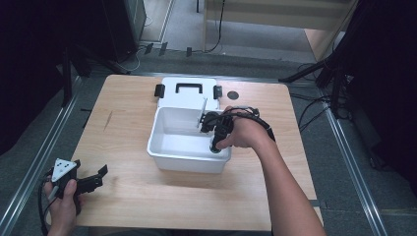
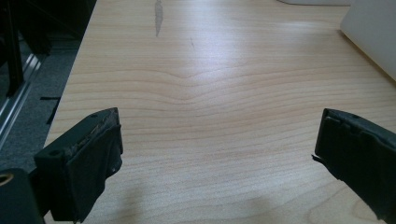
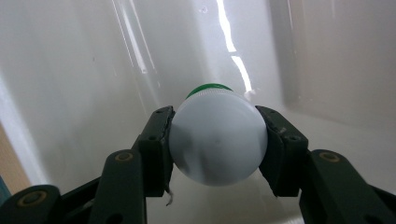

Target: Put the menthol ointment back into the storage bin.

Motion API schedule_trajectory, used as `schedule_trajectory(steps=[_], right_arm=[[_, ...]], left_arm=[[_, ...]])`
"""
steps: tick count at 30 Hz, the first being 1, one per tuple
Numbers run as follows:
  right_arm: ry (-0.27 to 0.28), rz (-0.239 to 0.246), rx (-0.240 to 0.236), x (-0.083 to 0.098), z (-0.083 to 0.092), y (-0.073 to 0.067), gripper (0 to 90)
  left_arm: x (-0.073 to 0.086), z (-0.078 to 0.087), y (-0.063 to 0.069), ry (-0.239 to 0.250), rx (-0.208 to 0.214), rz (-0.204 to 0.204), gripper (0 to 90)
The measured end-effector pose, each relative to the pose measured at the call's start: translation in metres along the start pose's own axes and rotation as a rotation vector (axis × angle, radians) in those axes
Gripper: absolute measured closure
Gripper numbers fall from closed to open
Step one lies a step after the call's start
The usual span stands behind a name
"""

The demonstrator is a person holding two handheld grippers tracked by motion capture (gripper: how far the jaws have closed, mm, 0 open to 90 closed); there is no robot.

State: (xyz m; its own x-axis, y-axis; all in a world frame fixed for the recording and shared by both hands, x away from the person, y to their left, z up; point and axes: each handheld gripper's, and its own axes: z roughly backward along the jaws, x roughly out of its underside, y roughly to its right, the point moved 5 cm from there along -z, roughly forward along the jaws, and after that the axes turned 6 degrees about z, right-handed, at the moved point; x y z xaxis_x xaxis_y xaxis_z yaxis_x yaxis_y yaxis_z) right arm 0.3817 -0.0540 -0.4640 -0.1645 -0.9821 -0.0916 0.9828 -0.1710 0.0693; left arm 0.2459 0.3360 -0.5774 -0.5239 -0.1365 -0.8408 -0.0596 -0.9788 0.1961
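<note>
— Any legible text, labels, brands, numbers?
— None found. White box (image 1: pixel 167 147), its lid (image 1: pixel 189 93), white-capped bottle (image 3: pixel 217 135) — all blank. Wooden table (image 2: pixel 210 93) unmarked too.

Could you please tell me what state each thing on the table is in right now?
White plastic storage box: open, upright on the table.
White box lid with black handle: off, lying behind the box.
White-capped green bottle: gripped at the cap, held inside the box.
Right gripper: jaws shut on the bottle.
Left gripper: jaws open, holding nothing, low over the wooden table.
</note>
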Motion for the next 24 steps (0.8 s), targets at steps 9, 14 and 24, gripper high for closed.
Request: schedule_trajectory(steps=[9, 14, 24], right_arm=[[-0.004, 0.0, -0.007, -0.005, -0.012, 0.0, 51.5], [-0.005, 0.001, -0.011, -0.007, -0.018, -0.001, 51.5], [-0.006, 0.0, -0.004, -0.006, -0.027, 0.0, 51.4]], left_arm=[[0.0, 0.0, 0.0, -0.003, 0.001, -0.003, 1.6], [0.0, 0.0, 0.0, -0.003, 0.001, -0.003, 1.6], [0.0, 0.0, 0.0, -0.005, 0.0, -0.002, 1.6]])
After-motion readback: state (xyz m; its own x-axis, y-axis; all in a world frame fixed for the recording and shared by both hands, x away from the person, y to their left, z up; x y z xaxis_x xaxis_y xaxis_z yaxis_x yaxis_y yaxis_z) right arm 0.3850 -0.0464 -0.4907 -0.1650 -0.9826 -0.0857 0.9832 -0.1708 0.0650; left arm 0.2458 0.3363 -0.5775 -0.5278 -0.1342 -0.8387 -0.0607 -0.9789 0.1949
